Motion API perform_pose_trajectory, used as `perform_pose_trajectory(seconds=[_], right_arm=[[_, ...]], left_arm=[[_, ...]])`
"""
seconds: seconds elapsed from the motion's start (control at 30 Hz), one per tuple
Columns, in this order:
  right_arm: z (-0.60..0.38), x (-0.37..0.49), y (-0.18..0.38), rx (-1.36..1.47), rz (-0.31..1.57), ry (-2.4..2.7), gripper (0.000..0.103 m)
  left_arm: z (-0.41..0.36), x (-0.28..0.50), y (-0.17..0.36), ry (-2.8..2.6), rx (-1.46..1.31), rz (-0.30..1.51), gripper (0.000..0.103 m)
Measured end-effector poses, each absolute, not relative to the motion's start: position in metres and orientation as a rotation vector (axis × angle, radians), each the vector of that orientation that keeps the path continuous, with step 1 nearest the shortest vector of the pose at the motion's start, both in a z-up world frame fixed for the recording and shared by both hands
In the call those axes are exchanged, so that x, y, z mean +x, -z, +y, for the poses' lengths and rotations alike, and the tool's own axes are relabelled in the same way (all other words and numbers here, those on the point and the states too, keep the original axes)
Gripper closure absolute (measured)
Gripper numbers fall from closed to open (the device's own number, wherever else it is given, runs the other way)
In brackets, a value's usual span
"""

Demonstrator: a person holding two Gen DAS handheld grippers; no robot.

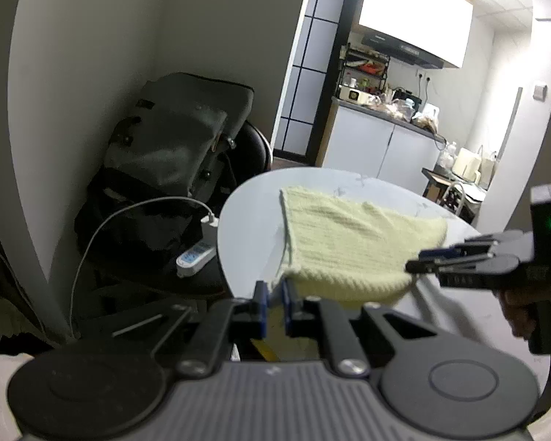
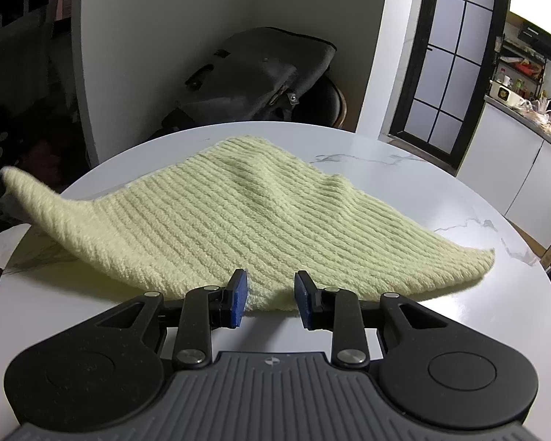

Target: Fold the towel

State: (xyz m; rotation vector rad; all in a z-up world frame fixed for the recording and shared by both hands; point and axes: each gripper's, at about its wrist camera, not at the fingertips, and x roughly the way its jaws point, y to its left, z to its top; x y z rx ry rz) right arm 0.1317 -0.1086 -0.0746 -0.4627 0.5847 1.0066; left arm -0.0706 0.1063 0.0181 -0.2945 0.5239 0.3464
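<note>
Place: a home, with a dining corner opening onto a kitchen.
Kitchen: a range hood [image 1: 400, 49], white cabinets [image 1: 378, 147] and a cluttered counter [image 1: 389, 108] are seen through the doorway.
Dining corner: a round marble-patterned worktop [image 2: 404, 169] is set beside a dark chair [image 1: 187, 136].
Door: a black-framed glazed door [image 2: 448, 55] is shown.

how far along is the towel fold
Early. Done: the left gripper has pinched one towel corner and lifted it off the table. In hand: the right gripper is open at the near edge. Left: grip there, fold over, flatten.
</note>
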Motion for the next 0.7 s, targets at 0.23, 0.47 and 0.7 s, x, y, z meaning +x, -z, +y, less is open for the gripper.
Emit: perform_pose_trajectory(seconds=[0.23,0.47,0.7], right_arm=[[-0.114,0.123,0.074,-0.457,0.582,-1.025,0.071],[-0.120,0.128,0.069,-0.453,0.581,-1.029,0.071],[-0.121,0.128,0.074,-0.449,0.582,-1.035,0.071]], left_arm=[[0.118,-0.063,-0.028,-0.367,-0.288,0.504,0.094],[0.127,-0.058,-0.034,-0.376,-0.297,0.496,0.094],[0.125,-0.054,-0.039,-0.371,-0.292,0.485,0.094]])
